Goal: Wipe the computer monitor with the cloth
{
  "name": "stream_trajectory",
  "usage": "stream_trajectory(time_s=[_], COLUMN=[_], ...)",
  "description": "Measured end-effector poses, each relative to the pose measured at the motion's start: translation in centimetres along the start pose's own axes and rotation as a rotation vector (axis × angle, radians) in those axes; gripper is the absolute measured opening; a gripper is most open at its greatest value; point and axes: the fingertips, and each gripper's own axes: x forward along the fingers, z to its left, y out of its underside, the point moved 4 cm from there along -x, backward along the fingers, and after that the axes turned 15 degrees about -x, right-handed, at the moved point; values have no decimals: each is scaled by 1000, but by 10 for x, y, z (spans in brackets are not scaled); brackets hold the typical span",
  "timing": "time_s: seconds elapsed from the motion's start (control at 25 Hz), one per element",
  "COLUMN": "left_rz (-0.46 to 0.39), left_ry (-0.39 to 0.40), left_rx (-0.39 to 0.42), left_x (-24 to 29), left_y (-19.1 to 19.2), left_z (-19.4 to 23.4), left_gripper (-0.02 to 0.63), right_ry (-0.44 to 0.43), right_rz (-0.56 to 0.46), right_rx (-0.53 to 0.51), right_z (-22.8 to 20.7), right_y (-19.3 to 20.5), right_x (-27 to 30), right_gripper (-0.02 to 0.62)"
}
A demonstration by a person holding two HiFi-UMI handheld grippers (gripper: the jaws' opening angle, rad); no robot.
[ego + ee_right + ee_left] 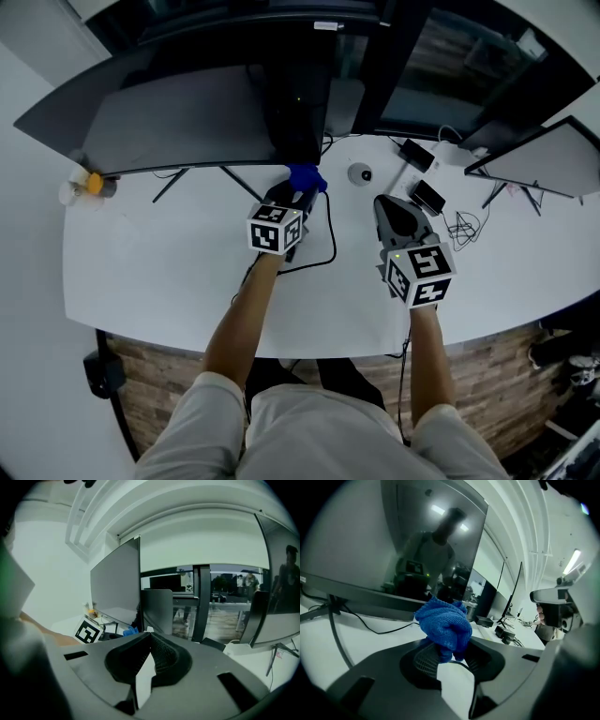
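Nearest you, your right gripper (149,641) hangs over the white desk (169,272) with its jaws brought together at the tips and nothing between them, probably parked there to stay out of the wiping hand's way. Your left gripper (450,651) reaches further forward, its jaws clamped on the lower part of the blue cloth (443,627), so a loose bunched wad stands up ahead of the tips; that soft bulk, not the hard jaws, looks meant to meet the glass. In the head view the cloth (306,178) sits just at the lower edge of the monitor (178,117), by its stand, above a black cable (328,239) looping across the desk. Beyond the cloth, the monitor's dark screen (393,541) rises close in front; I can't tell whether the cloth touches it.
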Motion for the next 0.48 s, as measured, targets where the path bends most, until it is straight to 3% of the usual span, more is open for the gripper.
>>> stream_trajectory(time_s=[0.24, 0.48], left_rz=[-12, -63], left_ry=[23, 26], left_rx=[-21, -112], left_x=[23, 30], left_y=[6, -8], left_z=[-32, -49], left_gripper=[144, 141], right_ry=[12, 25], right_rz=[-2, -9], right_rx=[8, 13], right_z=[-29, -50], right_y=[13, 13], right_x=[-19, -33], right_gripper=[14, 14])
